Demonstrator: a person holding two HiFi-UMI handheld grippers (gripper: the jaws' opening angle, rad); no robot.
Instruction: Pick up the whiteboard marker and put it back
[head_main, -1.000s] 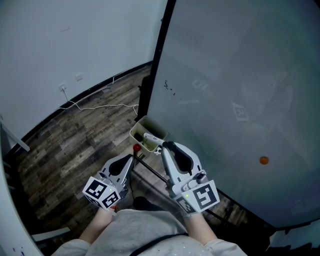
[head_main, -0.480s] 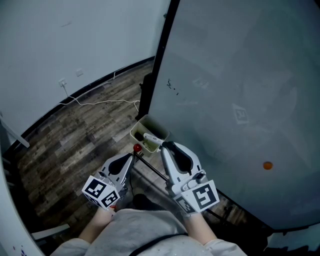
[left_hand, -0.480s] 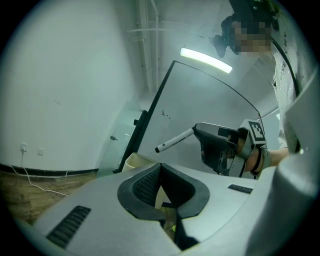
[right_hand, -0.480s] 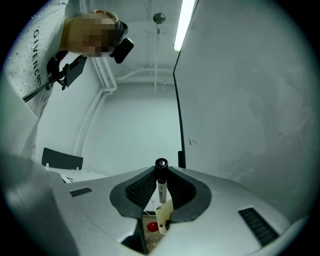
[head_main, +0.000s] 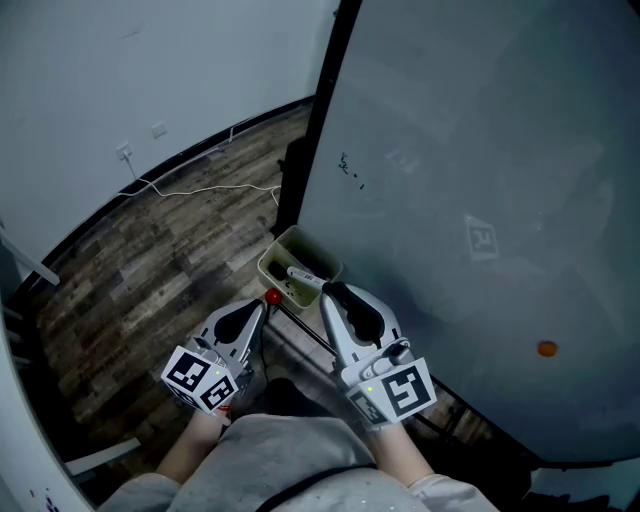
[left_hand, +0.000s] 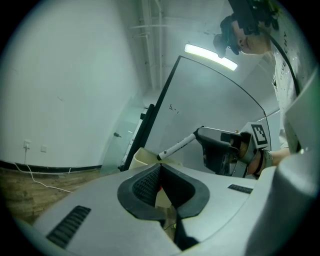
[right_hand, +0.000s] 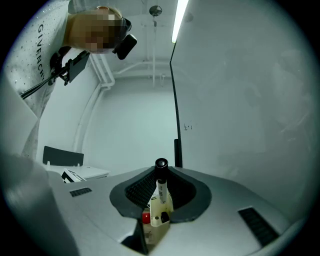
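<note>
The whiteboard marker (head_main: 300, 276) is white with a black cap. My right gripper (head_main: 330, 292) is shut on its rear end, so it sticks out forward over the cream open box (head_main: 300, 238) at the foot of the board. In the right gripper view the marker (right_hand: 160, 187) stands between the pads with its cap end on, the box (right_hand: 162, 209) behind it. The left gripper view shows the marker (left_hand: 176, 147) jutting from the right gripper (left_hand: 220, 150). My left gripper (head_main: 248, 318) is shut and empty, beside the box (left_hand: 137, 157), its tip near a small red knob (head_main: 272, 296).
A large whiteboard (head_main: 480, 180) with a black frame edge (head_main: 320, 100) fills the right side; it bears small marks (head_main: 350, 170) and an orange magnet (head_main: 546, 349). A white cable (head_main: 200, 190) lies on the wooden floor below a wall socket (head_main: 125, 152).
Both grippers have sunk slightly toward the box, and the marker stays in the right gripper. The head view has drifted, so the orange magnet sits lower right.
</note>
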